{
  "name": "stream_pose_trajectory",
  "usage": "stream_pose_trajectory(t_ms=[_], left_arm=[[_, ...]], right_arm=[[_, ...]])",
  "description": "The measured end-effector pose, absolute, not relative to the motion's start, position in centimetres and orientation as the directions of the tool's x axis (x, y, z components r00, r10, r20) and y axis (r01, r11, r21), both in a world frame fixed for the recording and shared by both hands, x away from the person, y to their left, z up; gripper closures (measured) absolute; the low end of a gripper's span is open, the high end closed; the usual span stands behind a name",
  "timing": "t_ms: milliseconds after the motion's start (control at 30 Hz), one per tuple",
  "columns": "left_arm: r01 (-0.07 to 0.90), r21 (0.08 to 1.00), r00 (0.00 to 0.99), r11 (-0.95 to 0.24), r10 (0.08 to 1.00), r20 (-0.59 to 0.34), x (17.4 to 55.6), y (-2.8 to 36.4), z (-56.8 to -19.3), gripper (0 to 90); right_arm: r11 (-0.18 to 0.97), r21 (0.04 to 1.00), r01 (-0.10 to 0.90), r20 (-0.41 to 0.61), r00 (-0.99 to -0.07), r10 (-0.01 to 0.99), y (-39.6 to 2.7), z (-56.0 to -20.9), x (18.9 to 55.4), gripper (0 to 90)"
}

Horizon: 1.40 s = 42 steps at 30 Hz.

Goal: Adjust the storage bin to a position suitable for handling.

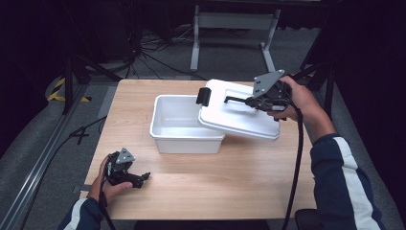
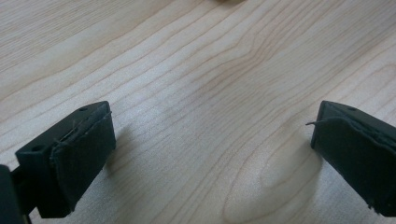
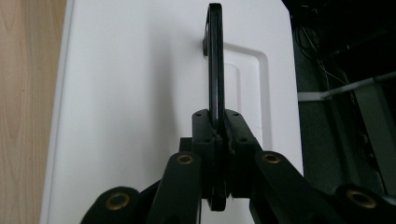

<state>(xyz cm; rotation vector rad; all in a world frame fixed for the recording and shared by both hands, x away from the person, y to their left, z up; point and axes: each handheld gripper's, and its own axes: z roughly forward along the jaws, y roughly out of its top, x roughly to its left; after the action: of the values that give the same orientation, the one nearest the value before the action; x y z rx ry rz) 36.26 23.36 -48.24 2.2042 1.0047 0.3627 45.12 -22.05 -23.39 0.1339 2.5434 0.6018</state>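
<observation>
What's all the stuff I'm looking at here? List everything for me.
Table: one, light wood, centre of the high view.
Box: one, white, open, on the table's middle.
Lid: one, white with a black handle and a black latch, tilted over the box's right edge.
Metal frame: one, grey, on the floor beyond the table.
Left gripper: one, black, open, low over the table's near left, in a hand.
Right gripper: one, black, shut on the lid's handle, in a hand.

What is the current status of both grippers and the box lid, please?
Right gripper shut on lid handle, lid tilted over white bin. Left gripper open, idle on table. Nothing obstructing.
</observation>
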Motion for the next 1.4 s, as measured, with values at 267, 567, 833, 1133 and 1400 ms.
stream_pose_trajectory(t_ms=[267,567,833,1133,1400], left_arm=[[0.559,0.681,0.665,-0.473,0.746,-0.028,36.3,23.4,-48.2,0.2],[0.550,0.681,0.675,-0.483,0.737,-0.023,36.3,23.4,-48.3,0.2],[0.545,0.681,0.683,-0.489,0.730,-0.023,36.4,23.4,-48.2,0.2],[0.542,0.683,0.686,-0.490,0.727,-0.023,36.5,23.4,-48.3,0.2],[0.542,0.683,0.686,-0.490,0.727,-0.023,36.5,23.4,-48.3,0.2]], right_arm=[[0.889,0.457,0.024,-0.464,-0.846,0.261,-25.6,-23.7,44.7,85.1],[0.880,0.465,0.097,-0.444,-0.834,0.327,-28.7,-24.8,44.6,85.2],[0.870,0.470,0.149,-0.422,-0.827,0.370,-30.5,-26.3,44.8,85.1],[0.866,0.459,0.198,-0.400,-0.824,0.401,-31.2,-28.6,45.7,85.2],[0.868,0.442,0.227,-0.376,-0.831,0.409,-30.9,-30.3,46.8,85.2]])
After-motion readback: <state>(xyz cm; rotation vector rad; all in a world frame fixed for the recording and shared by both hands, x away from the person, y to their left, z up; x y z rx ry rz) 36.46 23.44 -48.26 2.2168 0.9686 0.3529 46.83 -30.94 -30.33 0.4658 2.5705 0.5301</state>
